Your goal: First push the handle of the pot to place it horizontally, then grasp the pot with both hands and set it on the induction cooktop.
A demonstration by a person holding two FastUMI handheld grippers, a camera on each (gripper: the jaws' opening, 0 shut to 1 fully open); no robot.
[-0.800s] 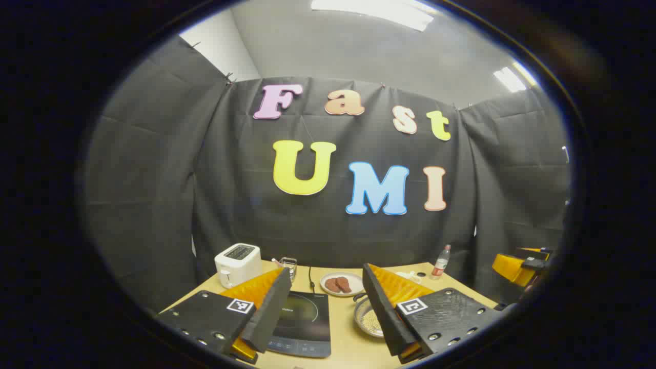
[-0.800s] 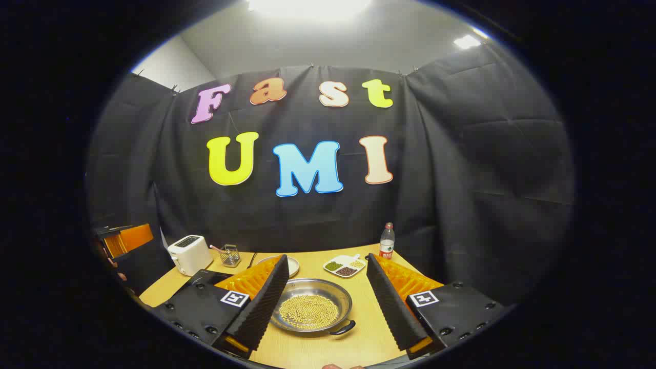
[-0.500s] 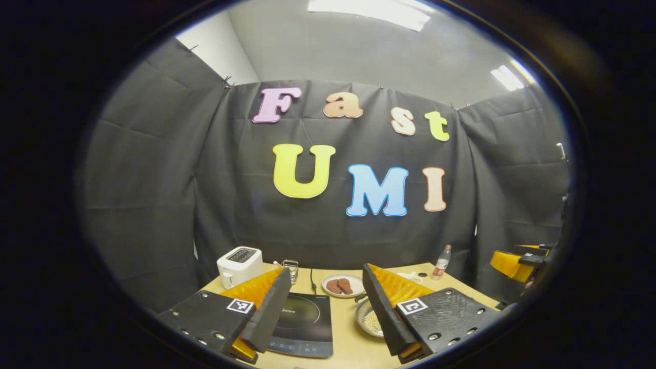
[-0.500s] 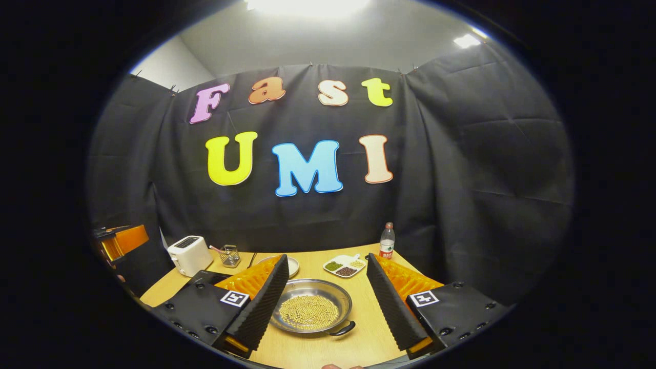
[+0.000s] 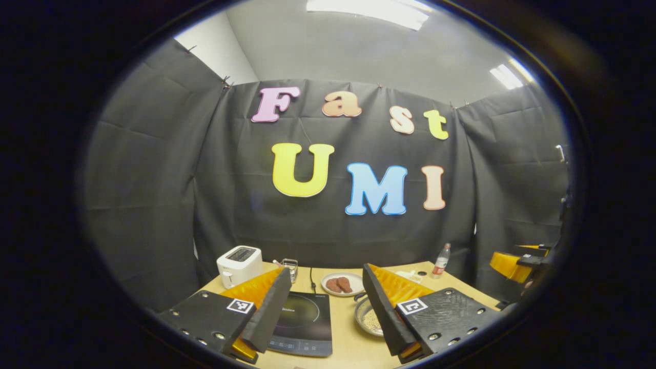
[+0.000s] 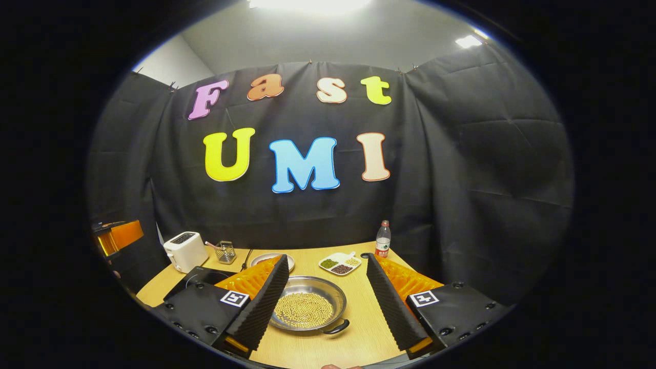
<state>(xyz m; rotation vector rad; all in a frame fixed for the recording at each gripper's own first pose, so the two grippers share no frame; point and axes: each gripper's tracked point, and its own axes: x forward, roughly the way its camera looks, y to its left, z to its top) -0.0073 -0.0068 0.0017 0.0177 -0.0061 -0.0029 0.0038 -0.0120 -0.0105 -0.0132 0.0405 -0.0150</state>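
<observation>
1. The pot (image 6: 307,307), a shallow steel pan holding pale round beans, sat on the wooden counter (image 6: 359,338). It is the reference for all positions below.
2. One dark handle (image 6: 335,327) showed at the pot's near rim, towards its right side, pointing at the camera of the right gripper view. The opposite handle could not be made out there.
3. The right gripper (image 6: 328,300) hung above the counter with its jaws spread wide, one finger on each side of the pot and neither touching it.
4. The left gripper (image 5: 325,294) was held to the left of the pot, jaws likewise spread wide and holding nothing.
5. The induction cooktop (image 5: 302,324), a flat black panel, lay just left of the pot, bare on top. In the left gripper view the pot was partly hidden behind that gripper's right finger.
6. Beyond the pot stood a plate (image 5: 342,283) with two brown pieces, and a divided dish (image 6: 340,263) of assorted beans.
7. A bottle (image 6: 382,239) stood further back and to the right of the pot, near the counter's far edge.
8. A white toaster (image 6: 185,250) and a small wire basket (image 6: 225,251) stood well to the pot's left, at the rear.
</observation>
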